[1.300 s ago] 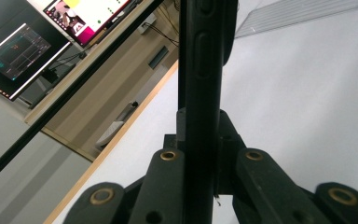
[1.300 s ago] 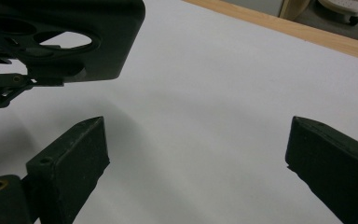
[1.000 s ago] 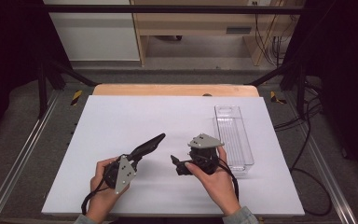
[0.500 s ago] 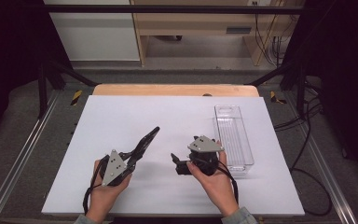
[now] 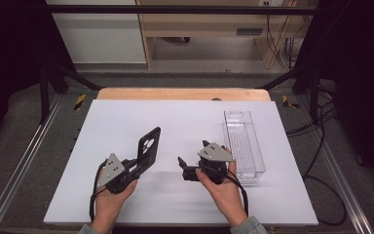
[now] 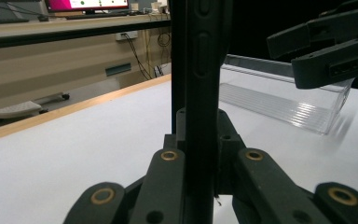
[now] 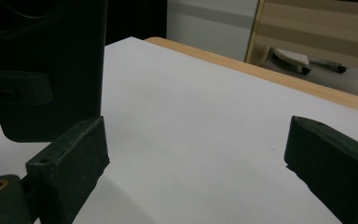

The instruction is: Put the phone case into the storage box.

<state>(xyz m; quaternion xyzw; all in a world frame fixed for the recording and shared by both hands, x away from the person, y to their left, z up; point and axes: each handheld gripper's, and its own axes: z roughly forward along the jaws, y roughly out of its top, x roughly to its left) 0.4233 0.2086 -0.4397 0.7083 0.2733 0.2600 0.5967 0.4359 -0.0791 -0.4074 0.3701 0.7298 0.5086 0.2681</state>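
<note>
Phone case (image 5: 148, 146) in left gripper (image 5: 135, 168), now more upright vs. before

A black phone case (image 5: 148, 146) stands lifted off the white counter (image 5: 126, 122), left of centre in the high view, tilted with its camera cutout uppermost. In the left gripper view it runs edge-on, a narrow vertical strip at centre.

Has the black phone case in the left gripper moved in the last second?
Yes. The phone case has swung from lying low and slanted to standing upright, its top nearer the table's wooden edge; the left gripper stays clamped on it.
</note>
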